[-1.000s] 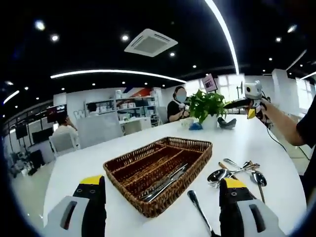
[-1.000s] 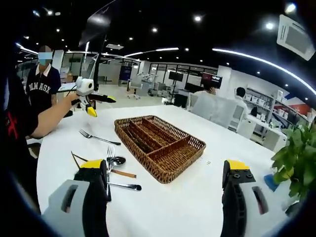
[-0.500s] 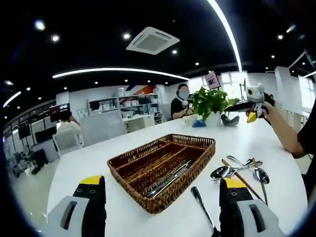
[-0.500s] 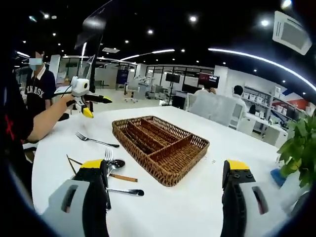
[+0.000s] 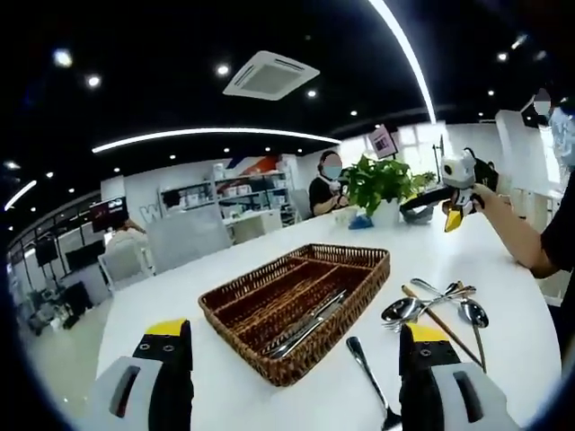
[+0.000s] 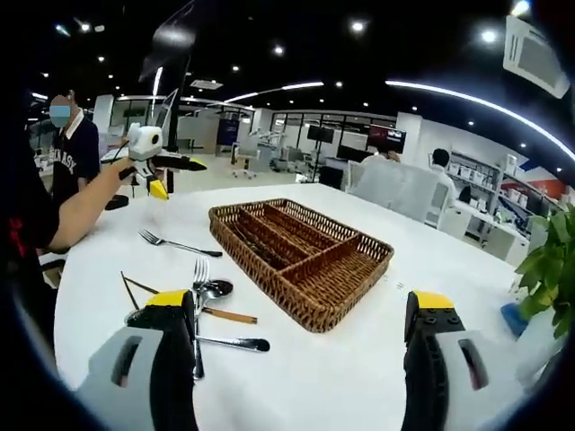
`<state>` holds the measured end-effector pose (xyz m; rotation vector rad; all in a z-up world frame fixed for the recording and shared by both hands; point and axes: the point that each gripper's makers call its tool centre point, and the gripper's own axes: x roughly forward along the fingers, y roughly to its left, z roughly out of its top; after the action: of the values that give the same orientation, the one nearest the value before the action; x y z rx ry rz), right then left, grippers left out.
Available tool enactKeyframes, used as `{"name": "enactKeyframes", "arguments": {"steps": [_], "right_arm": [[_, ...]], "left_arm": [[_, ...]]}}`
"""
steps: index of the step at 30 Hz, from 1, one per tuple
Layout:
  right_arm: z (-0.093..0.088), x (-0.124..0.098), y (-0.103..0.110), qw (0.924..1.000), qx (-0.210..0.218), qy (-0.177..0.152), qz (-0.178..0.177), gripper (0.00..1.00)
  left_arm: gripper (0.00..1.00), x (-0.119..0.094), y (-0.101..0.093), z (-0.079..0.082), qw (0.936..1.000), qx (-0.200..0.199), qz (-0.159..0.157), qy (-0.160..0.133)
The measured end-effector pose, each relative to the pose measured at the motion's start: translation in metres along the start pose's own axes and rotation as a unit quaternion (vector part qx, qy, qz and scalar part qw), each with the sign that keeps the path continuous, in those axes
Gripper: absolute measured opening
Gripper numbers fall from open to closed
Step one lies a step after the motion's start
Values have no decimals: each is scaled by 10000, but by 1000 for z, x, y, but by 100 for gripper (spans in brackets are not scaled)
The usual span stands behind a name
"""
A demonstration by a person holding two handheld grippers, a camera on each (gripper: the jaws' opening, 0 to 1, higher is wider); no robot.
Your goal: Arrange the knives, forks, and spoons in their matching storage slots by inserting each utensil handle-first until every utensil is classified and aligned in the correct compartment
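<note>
A brown wicker cutlery tray (image 5: 241, 338) with long compartments stands mid-table; several knives (image 5: 310, 321) lie in one slot. Beside it is a loose pile of spoons and forks (image 5: 433, 309), plus one utensil (image 5: 369, 374) lying nearer me. My left gripper (image 5: 295, 330) hovers open above the table's near side, holding nothing. In the right gripper view the tray (image 6: 310, 310) is ahead, a single fork (image 6: 177, 242) and the pile (image 6: 203, 298) lie to its left, and my right gripper (image 6: 301, 301) is open and empty. Each gripper shows in the other's view, held up in a hand (image 5: 490, 193).
The round white table (image 6: 296, 386) has bare surface in front of the tray. A potted green plant (image 5: 381, 187) stands at the far edge. Seated people, chairs and shelves fill the office behind.
Both views have drifted a little with the hands. The tray and cutlery lie where they were, and both grippers stay open and raised.
</note>
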<state>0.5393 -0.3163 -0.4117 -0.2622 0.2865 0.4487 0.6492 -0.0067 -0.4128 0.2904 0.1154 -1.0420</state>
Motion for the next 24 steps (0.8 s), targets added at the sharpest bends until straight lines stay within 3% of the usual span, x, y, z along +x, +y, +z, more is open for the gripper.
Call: {"name": "enactKeyframes", "arguments": {"steps": [6, 15, 20, 22, 24], "right_arm": [[-2, -4, -6, 10000, 23, -65, -70, 100], [2, -4, -5, 9998, 26, -172, -21, 100], [2, -4, -7, 9998, 69, -205, -18, 100], [2, -4, -7, 9997, 81, -211, -15, 100], [3, -3, -6, 9998, 40, -192, -37, 100]], "left_arm": [[100, 1, -4, -6, 9998, -38, -93, 173], [100, -5, -7, 6, 10000, 16, -78, -27], [100, -14, -17, 18, 9988, -91, -303, -380], [100, -14, -19, 19, 9982, -202, -407, -392], [100, -11, -22, 17, 9987, -9, -418, -290]]}}
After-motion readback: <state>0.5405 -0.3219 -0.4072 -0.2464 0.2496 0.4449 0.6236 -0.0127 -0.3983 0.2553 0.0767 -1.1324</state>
